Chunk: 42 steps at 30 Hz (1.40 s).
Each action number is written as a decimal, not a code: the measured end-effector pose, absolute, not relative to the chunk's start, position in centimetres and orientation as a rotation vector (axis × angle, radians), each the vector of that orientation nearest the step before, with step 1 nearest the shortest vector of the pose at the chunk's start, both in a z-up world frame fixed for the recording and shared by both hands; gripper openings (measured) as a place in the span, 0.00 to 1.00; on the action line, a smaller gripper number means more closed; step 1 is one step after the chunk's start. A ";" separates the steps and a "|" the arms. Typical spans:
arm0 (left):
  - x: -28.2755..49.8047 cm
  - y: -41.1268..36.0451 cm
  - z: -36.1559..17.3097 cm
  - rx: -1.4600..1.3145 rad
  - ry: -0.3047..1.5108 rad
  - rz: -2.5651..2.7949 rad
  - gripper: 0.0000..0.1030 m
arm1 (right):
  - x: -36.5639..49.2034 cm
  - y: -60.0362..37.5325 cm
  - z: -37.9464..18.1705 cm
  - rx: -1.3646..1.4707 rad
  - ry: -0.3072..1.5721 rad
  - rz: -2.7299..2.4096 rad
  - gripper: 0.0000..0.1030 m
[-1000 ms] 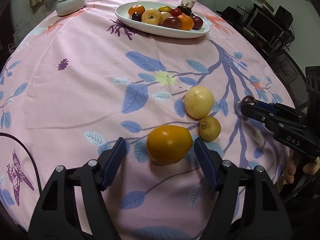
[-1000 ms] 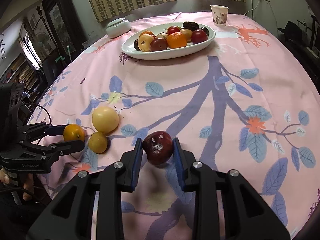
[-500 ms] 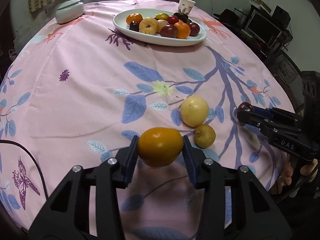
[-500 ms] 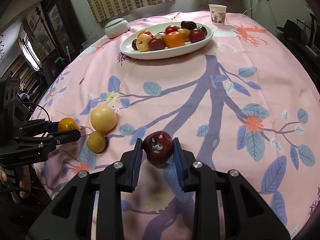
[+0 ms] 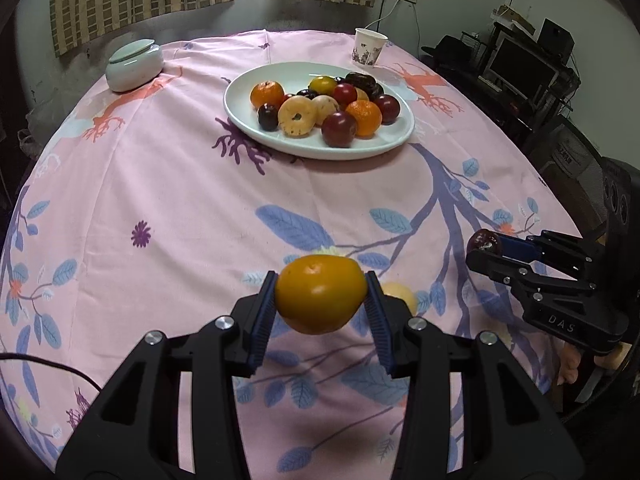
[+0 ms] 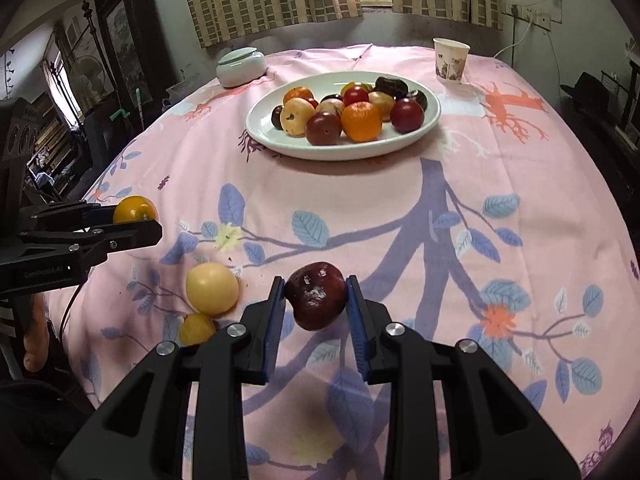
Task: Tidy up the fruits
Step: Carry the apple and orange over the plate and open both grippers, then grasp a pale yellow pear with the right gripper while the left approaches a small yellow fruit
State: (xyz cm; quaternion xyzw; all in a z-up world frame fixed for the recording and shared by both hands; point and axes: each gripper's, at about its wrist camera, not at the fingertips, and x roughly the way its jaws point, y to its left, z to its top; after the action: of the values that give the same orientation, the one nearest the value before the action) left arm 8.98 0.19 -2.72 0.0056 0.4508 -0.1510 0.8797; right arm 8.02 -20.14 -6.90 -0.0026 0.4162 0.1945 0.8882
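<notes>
A second ago our left gripper [image 5: 321,298] stood spread around the orange fruit [image 5: 321,294] as it lay on the pink tablecloth [image 5: 180,208]; now the blue pads pinch that fruit at both sides and we hold it clear of the cloth, with the white plate [image 5: 280,76] showing lower in the left wrist view than before. Our right gripper [image 6: 316,300] pinches the dark red fruit [image 6: 316,300] just as it did, now a little higher over the cloth.

The orange fruit is slightly oval, its long axis running left to right from pad to pad, and its small stem dimple faces up and away from us. The dark red fruit is roundish and shows pale scuffs on its near face.

The pale yellow fruit [image 6: 212,288] and the small yellow fruit [image 6: 197,329] lie touching on the near left of the cloth, well apart from the plate at the far side.

We read "DAS" on the right gripper's body in the left wrist view. The lettering on the left gripper's body is too blurred to read.
</notes>
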 end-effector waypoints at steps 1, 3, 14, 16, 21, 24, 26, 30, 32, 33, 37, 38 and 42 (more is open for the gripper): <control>9.5 0.1 -2.4 0.015 0.932 -0.319 0.42 | 8.5 -20.0 -6.5 -0.019 0.857 0.401 0.30; 10.8 -0.1 -1.6 0.021 0.911 -0.322 0.42 | 9.8 -19.9 -5.5 -0.037 0.841 0.403 0.30; 27.0 -0.9 2.6 -0.059 0.881 -0.251 0.42 | 24.0 -17.4 -0.4 -0.017 0.717 0.396 0.30; 30.1 -1.1 2.3 -0.097 0.882 -0.227 0.42 | 27.0 -17.1 -0.8 -0.010 0.726 0.383 0.30; 35.5 -1.9 -0.3 -0.121 0.948 -0.198 0.42 | 31.8 -17.0 -2.9 -0.001 0.782 0.370 0.30; 36.7 -2.3 -2.3 -0.114 0.991 -0.193 0.42 | 32.7 -17.1 -3.7 -0.002 0.804 0.365 0.30; 37.1 -2.4 -3.0 -0.123 0.996 -0.196 0.42 | 32.8 -17.1 -3.9 -0.012 0.795 0.365 0.30; 37.5 -2.6 -3.6 -0.133 0.992 -0.196 0.43 | 32.8 -16.9 -4.5 -0.023 0.792 0.363 0.30; 37.6 -2.6 -3.7 -0.140 0.984 -0.201 0.43 | 32.8 -16.9 -4.8 -0.027 0.786 0.358 0.30; 37.5 -2.6 -3.7 -0.145 0.978 -0.203 0.43 | 32.8 -16.9 -4.8 -0.029 0.783 0.357 0.30; 36.9 -1.9 -3.1 -0.179 0.925 -0.203 0.72 | 32.4 -17.2 -4.7 -0.014 0.765 0.370 0.52; 36.8 -1.9 -3.0 -0.186 0.917 -0.210 0.72 | 32.1 -17.3 -4.6 -0.013 0.748 0.357 0.65; 36.0 -2.1 -2.5 -0.158 0.903 -0.223 0.72 | 31.5 -17.0 -4.1 -0.046 0.726 0.347 0.65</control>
State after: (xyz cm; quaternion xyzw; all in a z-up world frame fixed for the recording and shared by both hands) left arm 35.98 -2.12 -2.51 -0.0763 0.4351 -0.1074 0.8907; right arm 31.50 -17.04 -4.08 -0.0225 0.3532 0.1689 0.9199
